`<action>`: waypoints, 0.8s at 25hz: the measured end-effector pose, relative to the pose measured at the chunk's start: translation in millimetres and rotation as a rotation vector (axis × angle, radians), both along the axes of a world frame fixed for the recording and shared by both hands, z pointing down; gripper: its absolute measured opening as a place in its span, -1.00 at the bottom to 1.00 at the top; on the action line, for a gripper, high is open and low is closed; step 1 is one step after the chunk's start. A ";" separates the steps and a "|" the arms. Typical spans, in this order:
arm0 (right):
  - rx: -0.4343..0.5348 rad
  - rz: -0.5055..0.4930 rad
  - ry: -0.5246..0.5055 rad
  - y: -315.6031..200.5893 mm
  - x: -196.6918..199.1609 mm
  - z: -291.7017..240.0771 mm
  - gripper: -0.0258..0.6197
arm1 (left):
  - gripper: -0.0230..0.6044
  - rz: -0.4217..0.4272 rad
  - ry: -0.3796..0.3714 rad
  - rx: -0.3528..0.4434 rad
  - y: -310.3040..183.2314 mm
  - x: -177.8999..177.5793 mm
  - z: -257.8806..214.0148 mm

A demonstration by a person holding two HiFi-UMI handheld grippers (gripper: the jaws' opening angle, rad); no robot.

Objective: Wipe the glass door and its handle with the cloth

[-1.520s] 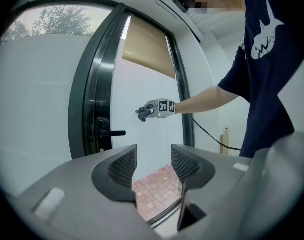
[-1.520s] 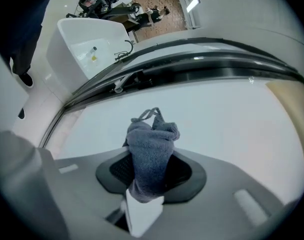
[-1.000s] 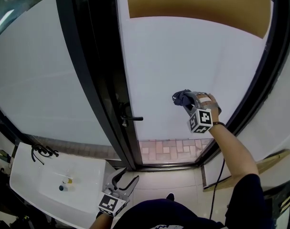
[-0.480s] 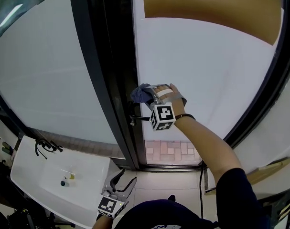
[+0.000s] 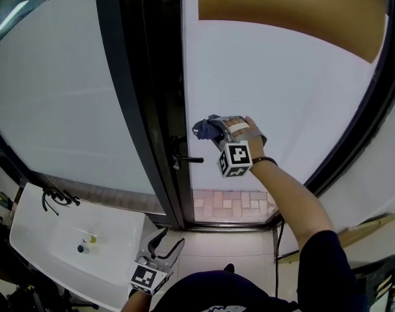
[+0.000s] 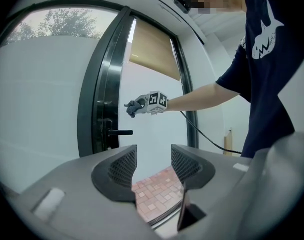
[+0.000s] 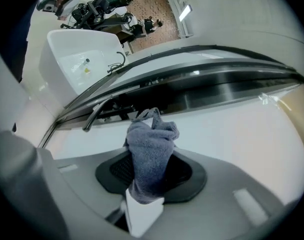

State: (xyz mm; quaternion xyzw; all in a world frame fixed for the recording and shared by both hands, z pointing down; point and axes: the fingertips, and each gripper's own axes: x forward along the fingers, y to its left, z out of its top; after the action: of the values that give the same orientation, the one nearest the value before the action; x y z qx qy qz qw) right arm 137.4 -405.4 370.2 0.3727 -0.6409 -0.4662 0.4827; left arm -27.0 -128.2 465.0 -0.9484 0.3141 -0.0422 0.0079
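The frosted glass door point(image 5: 282, 90) fills the head view's right half, set in a black frame point(image 5: 145, 96). Its black lever handle point(image 5: 187, 158) juts out low on the frame and shows too in the left gripper view point(image 6: 117, 132) and the right gripper view point(image 7: 96, 113). My right gripper point(image 5: 213, 130) is shut on a grey-blue cloth point(image 5: 205, 129) point(image 7: 150, 151), held at the glass just right of and above the handle. My left gripper point(image 5: 166, 247) point(image 6: 153, 163) hangs low near my body, open and empty.
A white washbasin point(image 5: 54, 246) with a black tap point(image 5: 55, 202) stands at lower left. A tan roller blind point(image 5: 288, 12) covers the door's top. Brick paving point(image 5: 230, 205) shows through the clear bottom strip. A wooden board point(image 5: 360, 226) leans at lower right.
The right gripper swept the cloth left across the glass toward the frame and handle, then eased slightly back right and down. The left gripper stayed low and open.
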 end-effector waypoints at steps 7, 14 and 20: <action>0.013 0.119 -0.017 31.5 103.1 0.2 -0.49 | -0.26 0.077 -0.005 0.002 -1.9 23.3 1.7; 0.032 0.247 -0.037 55.5 183.0 -2.3 -0.49 | -0.26 0.113 -0.012 0.010 -1.5 36.6 -0.4; 0.036 0.329 -0.095 64.1 205.1 -5.2 -0.49 | -0.26 0.109 -0.013 0.011 -0.5 33.8 2.0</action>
State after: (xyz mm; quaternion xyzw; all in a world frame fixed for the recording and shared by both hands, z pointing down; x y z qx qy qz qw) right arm 342.6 -341.3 365.0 0.5027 -0.5848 -0.3741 0.5152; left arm 6.7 -128.7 467.1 -0.9637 0.2623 -0.0463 0.0175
